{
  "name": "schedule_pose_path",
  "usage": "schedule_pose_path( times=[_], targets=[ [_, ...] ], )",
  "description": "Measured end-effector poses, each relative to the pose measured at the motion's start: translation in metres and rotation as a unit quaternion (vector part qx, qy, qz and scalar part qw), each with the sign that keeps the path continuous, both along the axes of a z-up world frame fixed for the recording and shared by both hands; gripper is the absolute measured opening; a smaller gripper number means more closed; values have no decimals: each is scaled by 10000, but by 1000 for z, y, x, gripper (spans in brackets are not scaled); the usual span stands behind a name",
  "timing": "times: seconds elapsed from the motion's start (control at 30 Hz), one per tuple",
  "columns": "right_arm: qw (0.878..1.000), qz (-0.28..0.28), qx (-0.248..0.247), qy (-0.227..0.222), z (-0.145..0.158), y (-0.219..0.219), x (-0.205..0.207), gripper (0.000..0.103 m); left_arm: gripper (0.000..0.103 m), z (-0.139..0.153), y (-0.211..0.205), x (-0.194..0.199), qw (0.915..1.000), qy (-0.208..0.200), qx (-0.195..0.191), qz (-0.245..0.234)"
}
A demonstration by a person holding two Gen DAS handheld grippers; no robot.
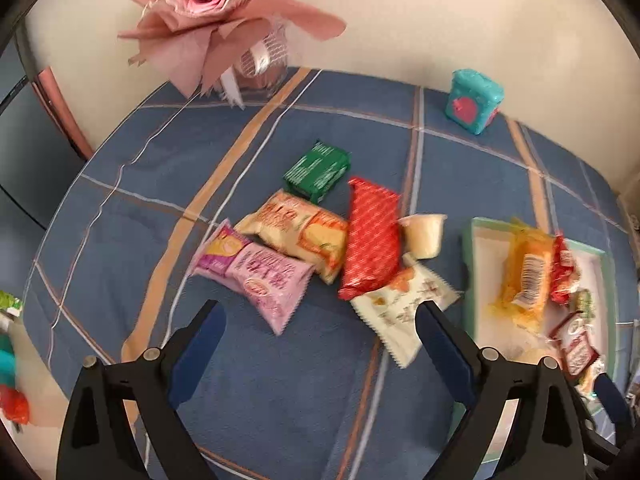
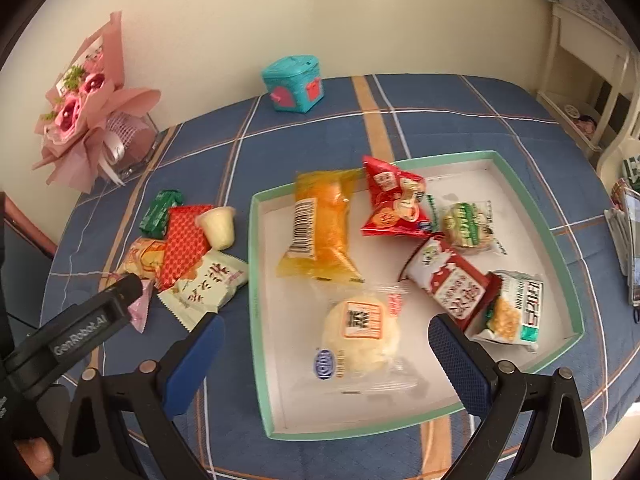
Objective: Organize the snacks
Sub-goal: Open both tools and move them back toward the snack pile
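Note:
Loose snacks lie in a heap on the blue plaid tablecloth (image 1: 280,380): a pink packet (image 1: 260,276), a beige-orange packet (image 1: 296,232), a green packet (image 1: 318,170), a red packet (image 1: 372,236), a jelly cup (image 1: 424,234) and a white packet (image 1: 404,308). My left gripper (image 1: 320,324) hangs open just in front of the heap, touching nothing. The mint-rimmed tray (image 2: 256,280) holds several packets, among them a yellow cake (image 2: 320,232), a red bag (image 2: 396,204) and a round bun (image 2: 360,332). My right gripper (image 2: 328,344) is open above the bun.
A pink bouquet (image 1: 208,12) stands at the table's back left and a teal box (image 1: 472,102) near the back wall. One finger (image 2: 120,292) of the left gripper crosses the right wrist view beside the heap. Cream shelving (image 2: 592,80) stands past the right edge.

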State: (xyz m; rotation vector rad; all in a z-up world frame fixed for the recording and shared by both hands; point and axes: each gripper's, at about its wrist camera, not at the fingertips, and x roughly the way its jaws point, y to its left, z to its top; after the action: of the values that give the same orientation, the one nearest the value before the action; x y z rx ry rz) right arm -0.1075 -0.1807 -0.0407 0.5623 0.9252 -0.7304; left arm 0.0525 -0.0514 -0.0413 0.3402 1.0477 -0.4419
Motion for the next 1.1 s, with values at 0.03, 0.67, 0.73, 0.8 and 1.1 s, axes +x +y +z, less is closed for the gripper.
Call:
schedule_pose_path(
  times=[0.03, 0.67, 0.73, 0.8, 1.1],
  targets=[
    [10000, 33, -15, 21, 0, 2, 3, 103, 96, -4, 2, 3, 9999, -1, 114, 57],
    [9982, 479, 223, -298, -5, 29, 48, 103, 96, -3, 57, 57, 9967, -67, -329, 735],
    [9976, 547, 270, -315, -8, 32, 53, 103, 96, -1, 62, 61, 9960, -67, -372, 814],
    [9965, 635, 391, -370, -11, 35, 59, 103, 96, -2, 68, 66, 9949, 66, -531, 854],
    [9947, 671, 651, -430, -25, 39, 81, 103, 96, -6, 80, 79, 9916, 266, -734, 1031]
  ],
)
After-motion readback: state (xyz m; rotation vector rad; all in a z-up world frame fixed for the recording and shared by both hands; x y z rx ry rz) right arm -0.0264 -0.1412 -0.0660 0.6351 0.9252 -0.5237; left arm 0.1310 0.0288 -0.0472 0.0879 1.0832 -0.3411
